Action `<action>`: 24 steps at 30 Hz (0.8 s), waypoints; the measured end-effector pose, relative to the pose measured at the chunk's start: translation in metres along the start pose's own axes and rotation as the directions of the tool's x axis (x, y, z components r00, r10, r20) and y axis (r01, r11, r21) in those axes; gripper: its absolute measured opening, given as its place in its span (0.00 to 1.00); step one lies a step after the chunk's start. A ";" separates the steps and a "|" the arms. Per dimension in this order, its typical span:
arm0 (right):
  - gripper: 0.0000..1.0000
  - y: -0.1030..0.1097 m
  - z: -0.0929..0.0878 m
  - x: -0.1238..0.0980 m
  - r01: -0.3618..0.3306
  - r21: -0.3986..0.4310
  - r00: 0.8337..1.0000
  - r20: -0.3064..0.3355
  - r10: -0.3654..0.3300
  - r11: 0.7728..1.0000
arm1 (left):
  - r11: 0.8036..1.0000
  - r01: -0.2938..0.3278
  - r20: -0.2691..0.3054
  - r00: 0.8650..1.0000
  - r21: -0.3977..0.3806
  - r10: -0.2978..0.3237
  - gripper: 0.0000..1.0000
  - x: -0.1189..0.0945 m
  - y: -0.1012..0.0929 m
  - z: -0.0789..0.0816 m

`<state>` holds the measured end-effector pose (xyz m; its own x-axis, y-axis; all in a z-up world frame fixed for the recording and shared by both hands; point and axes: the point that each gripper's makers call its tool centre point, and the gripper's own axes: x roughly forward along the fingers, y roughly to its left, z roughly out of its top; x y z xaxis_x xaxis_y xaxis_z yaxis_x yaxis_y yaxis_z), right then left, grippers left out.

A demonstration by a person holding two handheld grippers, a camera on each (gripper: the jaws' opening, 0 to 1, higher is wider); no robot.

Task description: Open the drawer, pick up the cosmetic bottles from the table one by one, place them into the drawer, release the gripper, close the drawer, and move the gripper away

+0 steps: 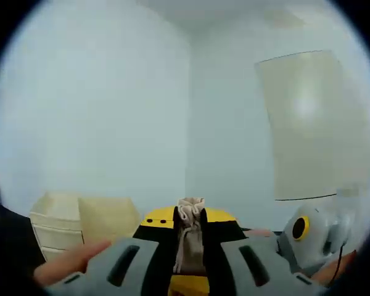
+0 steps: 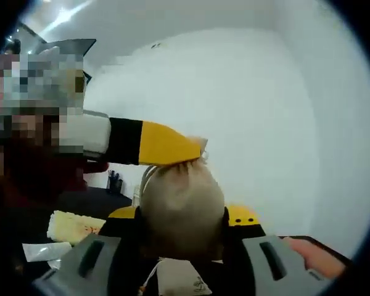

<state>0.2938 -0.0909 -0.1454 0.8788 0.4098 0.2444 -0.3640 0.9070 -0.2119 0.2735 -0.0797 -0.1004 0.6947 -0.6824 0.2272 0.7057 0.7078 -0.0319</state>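
Left gripper (image 1: 190, 237): your yellow-tipped jaws are pinched on the gathered neck of a beige drawstring pouch (image 1: 190, 237) at bottom centre of the left gripper view.
Right gripper (image 2: 184, 231): your jaws hug the round body of the pouch (image 2: 182, 206) at lower centre of the right gripper view; the left gripper (image 2: 200, 150) reaches in from the left and clamps its tied top.
Pouch contents: you can't tell, the cloth is drawn closed.
Drawer unit (image 1: 57, 226): cream cabinet at lower left of the left gripper view, drawers look closed.
Second pouch (image 2: 176, 277): lies flat at the bottom edge, under your right jaws.
Cosmetic bottles: none you can make out; a small dark cup with items (image 2: 113, 182) sits far back, left of centre.
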 end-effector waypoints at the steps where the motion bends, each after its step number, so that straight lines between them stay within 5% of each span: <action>1: 0.47 0.000 0.000 0.000 -0.001 0.001 1.000 -0.001 0.001 1.000 | 1.000 -0.001 0.003 1.000 0.004 0.001 0.13 0.000 0.000 0.000; 13: 0.46 -0.004 -0.001 -0.001 -0.023 0.029 1.000 -0.021 0.023 0.999 | 1.000 0.010 0.031 0.999 0.018 -0.011 0.34 -0.015 0.013 0.012; 24: 0.46 -0.026 -0.005 0.003 -0.031 0.116 0.995 -0.086 0.041 0.993 | 0.997 -0.076 0.074 0.995 0.021 0.074 0.59 -0.062 0.068 0.018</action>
<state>0.3074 -0.1137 -0.1437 0.8865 0.4366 0.1535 -0.4241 0.8992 -0.1077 0.2755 0.0139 -0.0996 0.7329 -0.6129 0.2954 0.6479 0.7612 -0.0283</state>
